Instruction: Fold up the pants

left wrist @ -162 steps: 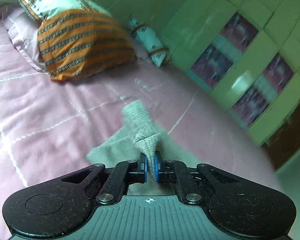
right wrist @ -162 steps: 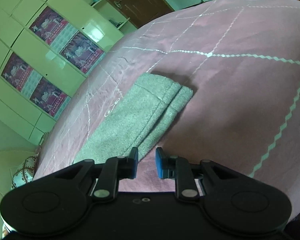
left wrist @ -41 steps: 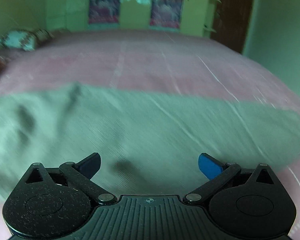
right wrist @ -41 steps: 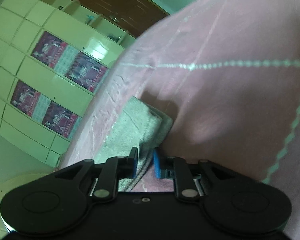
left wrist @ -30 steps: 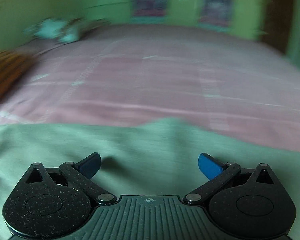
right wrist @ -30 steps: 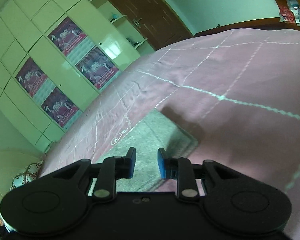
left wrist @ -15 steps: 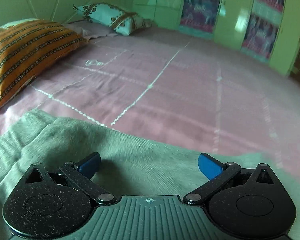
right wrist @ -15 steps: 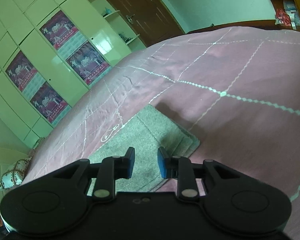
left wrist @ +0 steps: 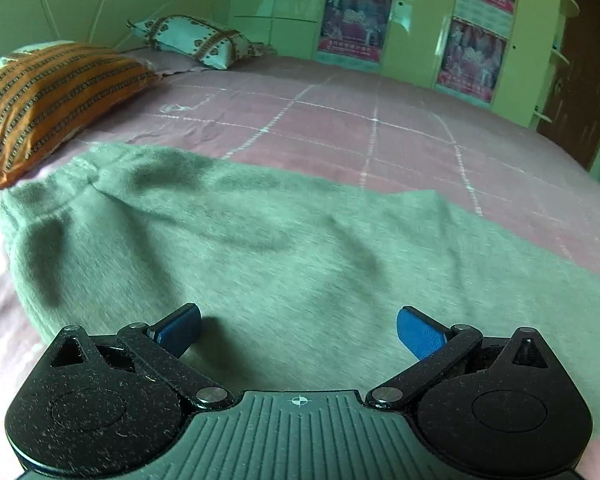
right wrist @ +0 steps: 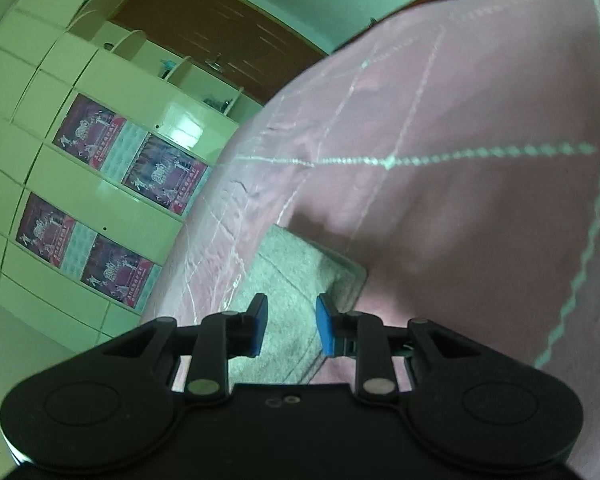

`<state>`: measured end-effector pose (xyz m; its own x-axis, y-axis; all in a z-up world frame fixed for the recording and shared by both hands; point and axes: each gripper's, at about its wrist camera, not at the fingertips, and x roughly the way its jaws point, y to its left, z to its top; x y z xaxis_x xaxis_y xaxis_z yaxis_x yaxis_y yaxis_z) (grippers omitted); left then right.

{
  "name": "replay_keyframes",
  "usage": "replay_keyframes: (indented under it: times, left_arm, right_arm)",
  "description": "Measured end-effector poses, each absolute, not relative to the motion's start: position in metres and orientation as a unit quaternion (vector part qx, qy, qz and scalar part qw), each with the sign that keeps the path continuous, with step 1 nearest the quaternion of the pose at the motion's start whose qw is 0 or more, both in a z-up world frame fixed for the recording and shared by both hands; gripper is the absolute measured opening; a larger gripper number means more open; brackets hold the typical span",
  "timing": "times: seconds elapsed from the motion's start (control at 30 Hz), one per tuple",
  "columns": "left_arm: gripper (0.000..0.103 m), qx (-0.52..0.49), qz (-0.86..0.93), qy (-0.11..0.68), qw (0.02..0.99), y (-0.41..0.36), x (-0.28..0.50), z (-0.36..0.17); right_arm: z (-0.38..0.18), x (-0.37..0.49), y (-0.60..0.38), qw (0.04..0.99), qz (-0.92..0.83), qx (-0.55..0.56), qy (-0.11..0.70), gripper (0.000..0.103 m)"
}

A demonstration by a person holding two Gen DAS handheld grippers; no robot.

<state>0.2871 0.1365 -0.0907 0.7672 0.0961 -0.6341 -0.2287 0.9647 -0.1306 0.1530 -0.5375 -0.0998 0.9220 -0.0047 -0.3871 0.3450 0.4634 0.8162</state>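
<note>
Grey pants (left wrist: 260, 248) lie spread on the pink bed (left wrist: 380, 136). The left gripper (left wrist: 298, 330) hangs over them, jaws wide and empty. The right gripper (right wrist: 290, 326) holds its jaws slightly apart above the hem, gripping nothing.

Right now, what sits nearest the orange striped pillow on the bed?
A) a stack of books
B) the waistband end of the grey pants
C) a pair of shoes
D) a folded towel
B: in the left wrist view the gathered waistband end of the pants lies just below the orange pillow on the bed.

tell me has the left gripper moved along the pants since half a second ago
Yes. The left gripper shifted toward the waistband end of the grey pants; the orange striped pillow now sits nearer, upper left.
</note>
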Motion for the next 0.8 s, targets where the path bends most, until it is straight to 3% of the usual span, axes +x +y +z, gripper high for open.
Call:
replay_keyframes:
  times: [0.27,0.4,0.53,0.8]
  left_arm:
    - [0.103,-0.084,0.084,0.341,0.933,0.114,0.27,-0.089]
    - [0.103,-0.083,0.075,0.346,0.931,0.106,0.264,-0.087]
    - [0.103,-0.027,0.076,0.349,0.934,0.085,0.258,-0.092]
    - [0.103,-0.01,0.09,0.334,0.938,0.076,0.25,-0.095]
  right_arm:
    - [-0.116,0.153,-0.541,0.822,-0.105,0.529,0.183,0.018]
    - [-0.116,0.175,-0.543,0.843,-0.093,0.491,0.201,0.006]
    - [-0.116,0.178,-0.538,0.867,-0.083,0.446,0.206,0.003]
    - [-0.116,0.175,-0.539,0.866,-0.07,0.452,0.2,0.007]
